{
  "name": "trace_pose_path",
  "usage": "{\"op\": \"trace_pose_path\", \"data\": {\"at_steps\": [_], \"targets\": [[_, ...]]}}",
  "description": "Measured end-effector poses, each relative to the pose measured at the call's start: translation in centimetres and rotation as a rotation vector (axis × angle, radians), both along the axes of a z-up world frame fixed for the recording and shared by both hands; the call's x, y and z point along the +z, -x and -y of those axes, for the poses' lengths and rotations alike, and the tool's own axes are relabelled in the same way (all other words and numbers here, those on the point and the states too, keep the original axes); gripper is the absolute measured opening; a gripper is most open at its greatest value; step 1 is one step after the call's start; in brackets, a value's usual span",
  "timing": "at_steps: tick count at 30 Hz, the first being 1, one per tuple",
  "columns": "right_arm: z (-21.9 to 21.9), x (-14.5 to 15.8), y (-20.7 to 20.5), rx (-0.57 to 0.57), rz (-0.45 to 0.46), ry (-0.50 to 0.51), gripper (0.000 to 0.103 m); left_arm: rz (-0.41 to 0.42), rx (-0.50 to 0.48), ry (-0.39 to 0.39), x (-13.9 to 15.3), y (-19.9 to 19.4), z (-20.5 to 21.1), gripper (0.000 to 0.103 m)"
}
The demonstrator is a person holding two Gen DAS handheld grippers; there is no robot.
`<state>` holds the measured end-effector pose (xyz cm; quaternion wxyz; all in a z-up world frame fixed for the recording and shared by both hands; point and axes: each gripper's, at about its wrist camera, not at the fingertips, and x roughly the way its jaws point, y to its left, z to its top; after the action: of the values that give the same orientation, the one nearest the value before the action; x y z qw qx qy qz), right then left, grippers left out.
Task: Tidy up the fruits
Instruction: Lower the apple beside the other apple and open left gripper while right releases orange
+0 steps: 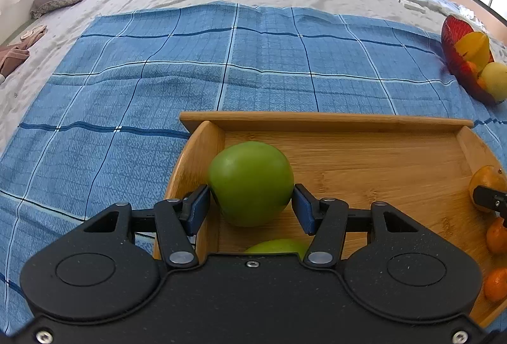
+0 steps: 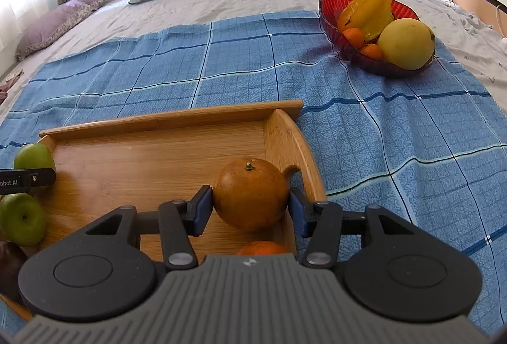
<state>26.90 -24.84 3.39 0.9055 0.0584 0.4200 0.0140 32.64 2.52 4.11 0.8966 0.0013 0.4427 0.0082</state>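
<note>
Fingers of left gripper closed against both sides of green apple, at left end of wooden tray. Second green apple just behind fingers, mostly hidden. Right gripper fingers pinch brownish orange by tray's right wall; whether fruit rests on tray floor, hard to tell. Red bowl with fruit well beyond right fingers, on blue checked cloth.

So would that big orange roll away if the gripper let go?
Probably a little. The orange looks round and smooth, so it could roll. The wooden tray has raised walls that would likely stop it. The right gripper pads touch both sides, so it seems held.
</note>
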Motion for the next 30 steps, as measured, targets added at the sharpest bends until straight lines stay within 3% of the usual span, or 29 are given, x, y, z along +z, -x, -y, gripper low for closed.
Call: {"op": "trace_pose_path", "data": {"at_steps": [16,21,25,30], "targets": [[-0.39,0.09,-0.18,0.006,-0.015,0.027,0.058,-0.004,-0.016,-0.012,-0.07,0.1,0.03,0.056],[-0.42,0.12,-0.18,0.003,-0.021,0.033,0.068,0.0,-0.012,-0.017,0.02,0.11,0.02,0.057],[-0.48,0.24,-0.12,0.0,-0.017,0.036,0.07,0.005,-0.014,-0.004,0.31,0.26,-0.11,0.07],[-0.53,0.81,0.31,0.002,0.009,0.045,0.077,0.013,-0.02,0.01,0.86,0.65,-0.19,0.08]]}}
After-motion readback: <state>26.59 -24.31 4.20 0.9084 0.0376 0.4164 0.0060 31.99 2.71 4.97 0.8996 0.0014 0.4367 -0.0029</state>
